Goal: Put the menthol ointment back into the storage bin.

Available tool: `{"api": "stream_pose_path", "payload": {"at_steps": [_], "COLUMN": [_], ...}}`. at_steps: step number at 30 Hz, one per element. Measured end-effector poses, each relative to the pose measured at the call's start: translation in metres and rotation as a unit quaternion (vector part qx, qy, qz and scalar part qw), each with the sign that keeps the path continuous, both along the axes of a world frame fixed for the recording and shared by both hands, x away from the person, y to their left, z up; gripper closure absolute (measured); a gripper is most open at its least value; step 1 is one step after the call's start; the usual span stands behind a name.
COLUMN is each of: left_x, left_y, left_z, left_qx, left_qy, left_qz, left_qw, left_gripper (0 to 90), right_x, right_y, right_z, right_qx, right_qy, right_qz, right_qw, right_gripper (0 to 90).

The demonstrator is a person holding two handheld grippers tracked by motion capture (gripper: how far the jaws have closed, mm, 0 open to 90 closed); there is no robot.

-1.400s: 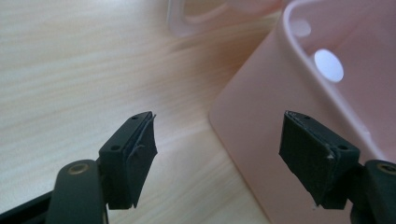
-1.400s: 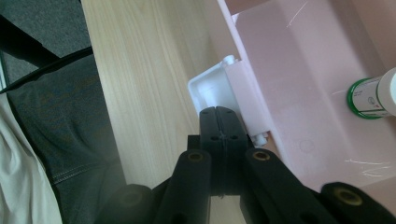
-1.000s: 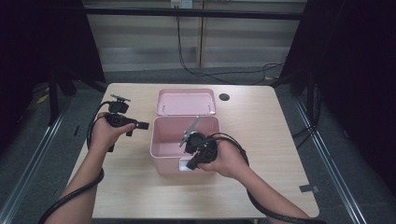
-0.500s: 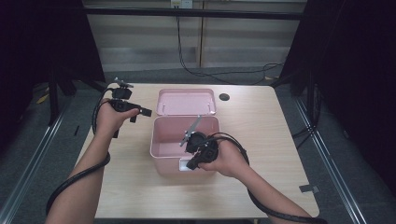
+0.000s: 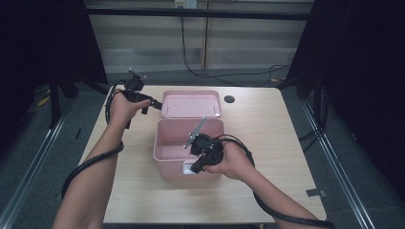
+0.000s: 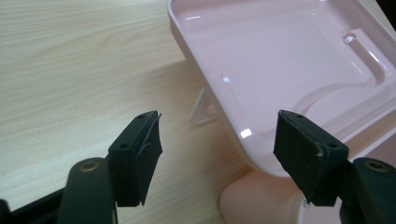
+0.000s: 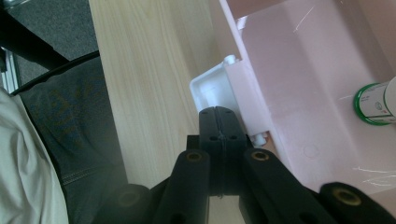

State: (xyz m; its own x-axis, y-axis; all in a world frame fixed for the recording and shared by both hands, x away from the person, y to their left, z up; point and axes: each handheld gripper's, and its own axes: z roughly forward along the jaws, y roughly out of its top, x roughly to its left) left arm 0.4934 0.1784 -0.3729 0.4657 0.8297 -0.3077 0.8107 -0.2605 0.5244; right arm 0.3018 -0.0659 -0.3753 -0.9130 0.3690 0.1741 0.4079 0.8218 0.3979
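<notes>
Reaching for the lid (image 6: 299,70), the left gripper (image 6: 219,154) had jaws apart, just closing, empty; the right gripper (image 7: 219,135), shut, steadied the box (image 5: 165,143). Next: pinch the lid's edge.

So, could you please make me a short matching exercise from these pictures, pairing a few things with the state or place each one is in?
Things:
1. left gripper
2. right gripper
3. pink lid
4. green-capped bottle

States or places:
A. lying inside the pink box
B. jaws shut, at the box's white latch
C. jaws apart, nothing between them
D. swung open, flat behind the box

Pairs: 1-C, 2-B, 3-D, 4-A
</notes>
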Motion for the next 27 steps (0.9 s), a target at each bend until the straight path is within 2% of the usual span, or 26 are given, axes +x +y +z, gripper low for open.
{"api": "stream_pose_path", "payload": {"at_steps": [16,19,21,27], "left_x": [0.025,0.028,0.030,0.033], "left_y": [-0.017,-0.020,-0.022,-0.028], "left_z": [0.000,0.001,0.002,0.002], "left_qx": [0.000,0.006,0.001,0.008], "left_qy": [0.005,0.006,0.006,0.005], "left_qz": [0.010,0.012,0.012,0.012], "left_qw": [0.9999,0.9999,0.9999,0.9999], "left_gripper": [35.7,36.5,36.6,38.1], "right_x": [0.002,0.002,0.003,0.002], "right_y": [-0.001,-0.002,-0.003,-0.002], "right_z": [-0.001,-0.003,-0.003,-0.003], "right_qx": [0.007,0.011,0.016,0.015], "right_qy": [0.003,0.012,0.015,0.014], "right_qz": [0.006,0.001,-0.004,-0.004], "right_qw": [1.0000,0.9999,0.9998,0.9998], "right_gripper": [90.0,90.0,90.0,90.0]}}
